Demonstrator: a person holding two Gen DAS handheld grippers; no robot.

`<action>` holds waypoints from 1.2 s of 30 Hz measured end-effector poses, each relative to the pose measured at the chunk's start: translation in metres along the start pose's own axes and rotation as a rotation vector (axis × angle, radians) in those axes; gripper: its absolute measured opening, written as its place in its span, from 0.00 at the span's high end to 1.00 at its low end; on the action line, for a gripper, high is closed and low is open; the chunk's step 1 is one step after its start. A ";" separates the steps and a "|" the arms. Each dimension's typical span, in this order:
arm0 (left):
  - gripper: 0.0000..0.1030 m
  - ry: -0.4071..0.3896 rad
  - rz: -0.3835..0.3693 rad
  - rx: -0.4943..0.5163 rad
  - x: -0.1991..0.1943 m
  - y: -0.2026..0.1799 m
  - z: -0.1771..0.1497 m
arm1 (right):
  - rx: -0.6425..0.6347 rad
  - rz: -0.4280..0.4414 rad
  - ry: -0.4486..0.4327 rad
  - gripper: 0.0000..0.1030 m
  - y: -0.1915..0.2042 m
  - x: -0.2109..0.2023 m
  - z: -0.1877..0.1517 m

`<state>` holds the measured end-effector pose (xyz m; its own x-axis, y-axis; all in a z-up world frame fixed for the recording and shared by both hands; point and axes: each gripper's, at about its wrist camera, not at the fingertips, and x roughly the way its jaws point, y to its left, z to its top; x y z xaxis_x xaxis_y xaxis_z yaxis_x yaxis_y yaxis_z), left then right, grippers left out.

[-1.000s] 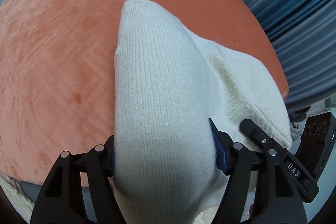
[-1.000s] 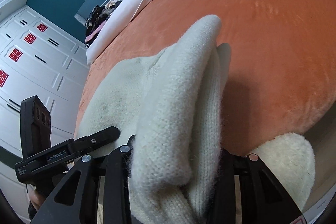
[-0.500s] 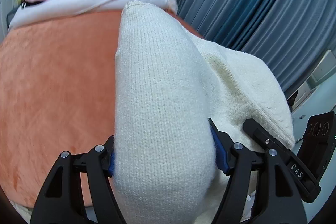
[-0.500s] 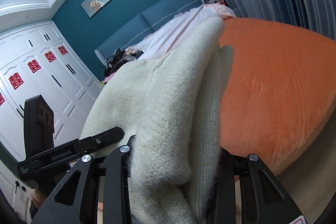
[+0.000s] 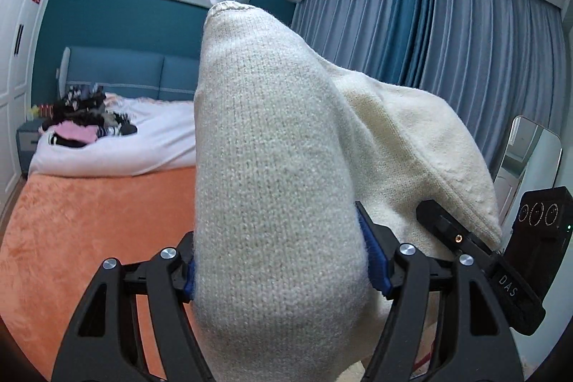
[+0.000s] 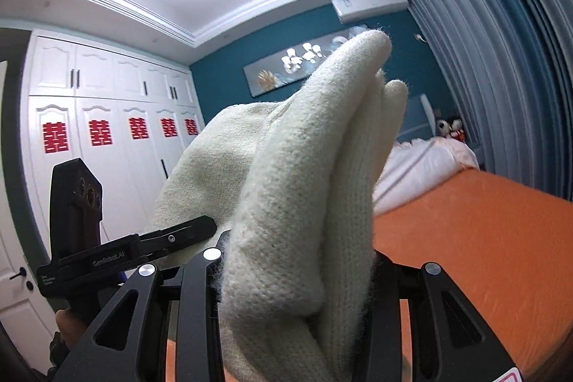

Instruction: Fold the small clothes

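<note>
A cream knitted garment [image 5: 272, 167] fills the middle of the left wrist view, bunched thick between the blue pads of my left gripper [image 5: 279, 271], which is shut on it. The cloth stretches right to the other gripper's black body [image 5: 476, 260]. In the right wrist view the same cream knit [image 6: 304, 185] stands up in folds, with my right gripper [image 6: 293, 274] shut on it. The left gripper's body [image 6: 118, 249] shows at the left there, with a hand below it. The garment hangs in the air above the orange bedspread [image 5: 78, 228].
White bedding [image 5: 143, 138] with a heap of dark and pink clothes [image 5: 78, 124] lies at the bed's head. Blue-grey curtains [image 5: 447, 42] hang on the right, white wardrobes [image 6: 100, 131] on the left, a mirror [image 5: 530, 153] beside the curtains.
Both grippers have risen with the garment and tilted up from the bedspread toward level, so the wall, ceiling and curtains have come into view. Both grips have stayed the same.
</note>
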<state>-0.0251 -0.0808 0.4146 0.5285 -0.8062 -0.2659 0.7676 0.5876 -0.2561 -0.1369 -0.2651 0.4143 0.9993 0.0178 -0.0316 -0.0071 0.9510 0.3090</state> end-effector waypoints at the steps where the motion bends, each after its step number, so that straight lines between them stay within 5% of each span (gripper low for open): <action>1: 0.34 -0.029 0.002 0.010 -0.010 0.005 0.007 | -0.015 0.025 -0.020 0.65 0.010 0.004 0.006; 8: 0.31 -0.180 0.031 0.049 -0.077 0.044 0.050 | -0.062 0.176 -0.083 0.64 0.068 0.045 0.027; 15: 0.30 -0.080 0.112 -0.053 -0.063 0.118 0.027 | 0.027 0.192 0.098 0.64 0.064 0.115 -0.025; 20: 0.24 0.116 0.149 -0.269 0.012 0.228 -0.082 | 0.133 0.136 0.396 0.52 -0.002 0.198 -0.163; 24: 0.26 0.347 0.314 -0.477 0.046 0.295 -0.214 | 0.282 -0.095 0.706 0.49 -0.079 0.208 -0.300; 27: 0.24 0.367 0.328 -0.589 0.029 0.306 -0.270 | 0.345 -0.134 0.741 0.47 -0.102 0.181 -0.337; 29: 0.17 0.359 0.345 -0.637 0.030 0.319 -0.283 | 0.360 -0.133 0.757 0.35 -0.107 0.181 -0.347; 31: 0.13 0.361 0.347 -0.677 0.042 0.334 -0.287 | 0.359 -0.133 0.784 0.23 -0.110 0.197 -0.355; 36: 0.09 0.406 0.320 -0.759 0.089 0.354 -0.309 | 0.430 -0.153 0.855 0.20 -0.132 0.244 -0.398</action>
<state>0.1813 0.0764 0.0135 0.3967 -0.5957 -0.6985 0.0868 0.7818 -0.6175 0.0936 -0.2634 -0.0122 0.6237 0.2831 -0.7286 0.3045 0.7705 0.5601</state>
